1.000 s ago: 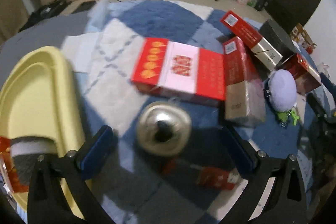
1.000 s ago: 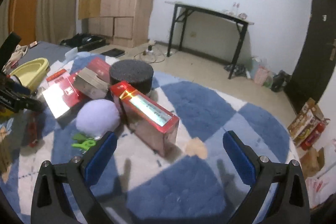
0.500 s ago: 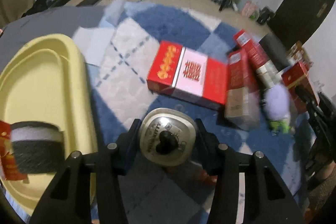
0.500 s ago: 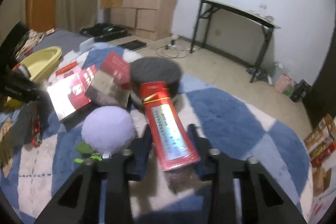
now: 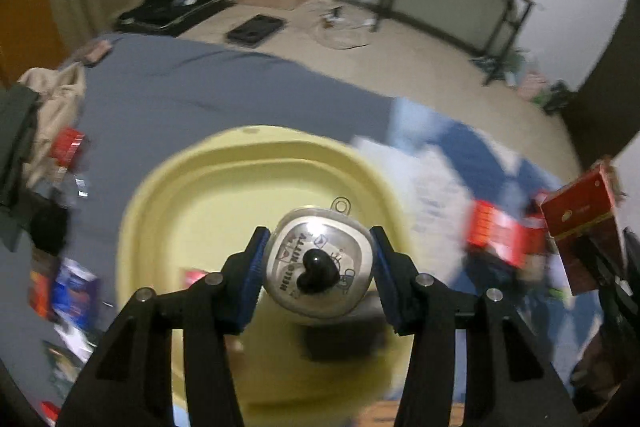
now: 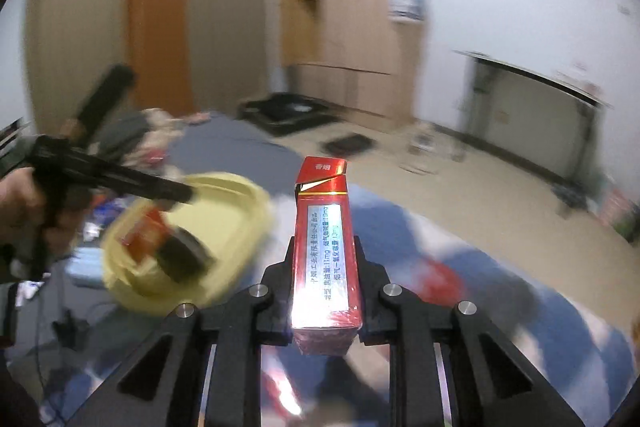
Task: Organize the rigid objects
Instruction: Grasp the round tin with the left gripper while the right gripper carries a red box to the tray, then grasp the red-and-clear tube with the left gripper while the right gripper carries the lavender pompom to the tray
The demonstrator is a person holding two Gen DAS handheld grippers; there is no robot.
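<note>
Though blurred, yellow basin (image 5: pixel 160 227) below tin (image 5: pixel 318 263).

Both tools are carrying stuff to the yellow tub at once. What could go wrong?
1. The left tool pinches a rounded, shiny silver tin only at its sides; it may slip out.
2. The right tool holds the tall red carton near its bottom end, so it might tip or swing.
3. The yellow tub already holds a red pack and a dark block; the two tools heading there together might bump.
</note>
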